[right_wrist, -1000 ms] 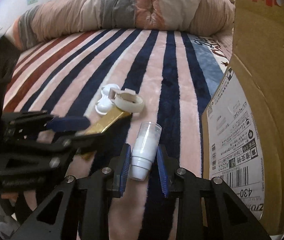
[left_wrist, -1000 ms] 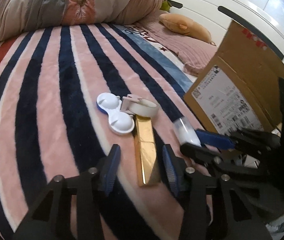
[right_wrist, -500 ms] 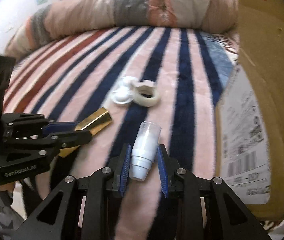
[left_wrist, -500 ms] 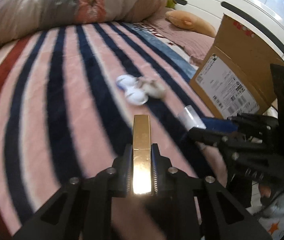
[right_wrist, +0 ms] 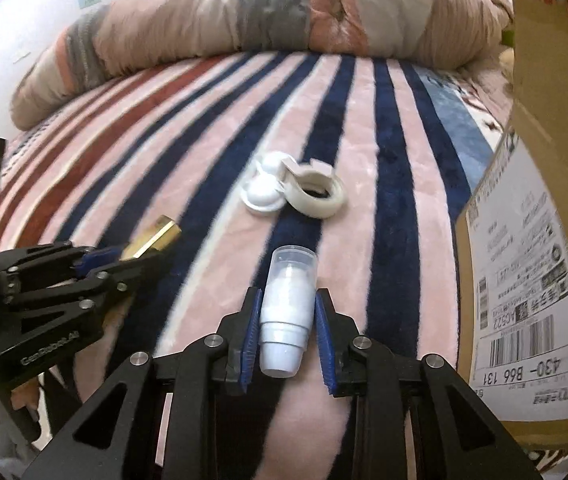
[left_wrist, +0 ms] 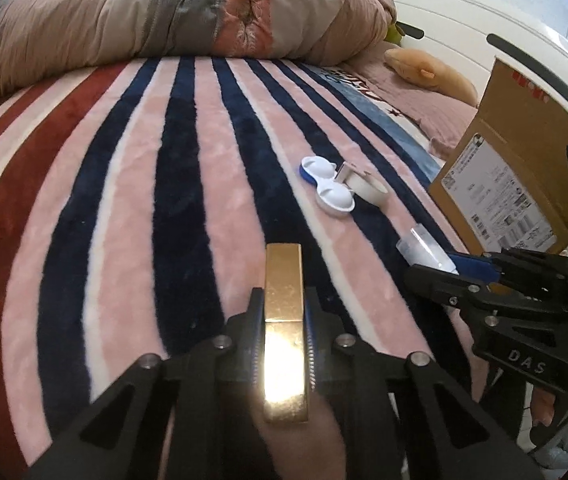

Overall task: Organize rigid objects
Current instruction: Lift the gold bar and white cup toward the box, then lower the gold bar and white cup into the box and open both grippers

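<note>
My left gripper (left_wrist: pixel 283 312) is shut on a shiny gold bar (left_wrist: pixel 284 280) and holds it above the striped blanket; the bar also shows in the right wrist view (right_wrist: pixel 152 237). My right gripper (right_wrist: pixel 287 312) is shut on a small white bottle with a clear cap (right_wrist: pixel 289 296), seen from the left wrist view (left_wrist: pixel 424 246) at the right. A white and blue contact lens case (left_wrist: pixel 326 188) and a white tape roll (left_wrist: pixel 368 188) lie touching on the blanket ahead; in the right wrist view the case (right_wrist: pixel 263 188) sits left of the roll (right_wrist: pixel 316 194).
An open cardboard box (left_wrist: pixel 512 168) stands at the right edge of the bed, close to my right gripper (right_wrist: pixel 524 260). A rolled duvet (left_wrist: pixel 164 20) lies across the far side. A plush toy (left_wrist: pixel 432 72) rests on a pillow.
My left gripper closed on the gold bar and lifted it back away from the lens case and tape roll. My right gripper kept hold of the white bottle and drew back slightly.
</note>
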The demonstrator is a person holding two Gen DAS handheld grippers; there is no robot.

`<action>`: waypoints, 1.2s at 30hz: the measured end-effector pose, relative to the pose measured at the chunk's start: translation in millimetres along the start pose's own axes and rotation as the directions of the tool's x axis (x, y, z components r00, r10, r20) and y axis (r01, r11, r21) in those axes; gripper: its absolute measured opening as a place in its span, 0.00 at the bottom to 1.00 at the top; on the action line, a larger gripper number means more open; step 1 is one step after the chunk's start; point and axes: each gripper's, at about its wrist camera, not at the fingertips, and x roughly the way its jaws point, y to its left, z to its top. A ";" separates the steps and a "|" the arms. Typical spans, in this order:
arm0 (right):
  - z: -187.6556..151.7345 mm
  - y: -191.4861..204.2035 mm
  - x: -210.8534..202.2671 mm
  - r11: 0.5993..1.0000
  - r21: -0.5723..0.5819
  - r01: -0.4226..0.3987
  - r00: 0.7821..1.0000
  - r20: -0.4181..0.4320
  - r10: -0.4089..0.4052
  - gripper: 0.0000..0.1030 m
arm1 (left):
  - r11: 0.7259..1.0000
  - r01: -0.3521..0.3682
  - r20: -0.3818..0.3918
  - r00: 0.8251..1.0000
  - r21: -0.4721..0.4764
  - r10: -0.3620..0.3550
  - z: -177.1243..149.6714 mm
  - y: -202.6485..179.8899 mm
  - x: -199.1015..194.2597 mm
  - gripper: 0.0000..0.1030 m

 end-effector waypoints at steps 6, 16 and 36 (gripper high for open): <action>15.7 19.6 -56.4 0.989 -0.097 -0.114 0.986 0.109 0.124 0.21 | 0.999 -0.024 0.068 0.997 0.037 0.021 11.1 -9.8 -38.6 0.15; 26.2 -34.6 -172.7 0.991 -0.066 -0.113 0.937 0.324 0.129 0.21 | 0.984 0.087 0.190 0.975 0.152 -0.115 70.1 -75.0 -116.3 0.15; -33.3 -188.2 -173.1 0.980 0.171 0.098 0.966 0.222 -0.136 0.22 | 0.864 0.234 -0.036 0.969 0.446 -0.244 112.0 -266.0 -57.9 0.15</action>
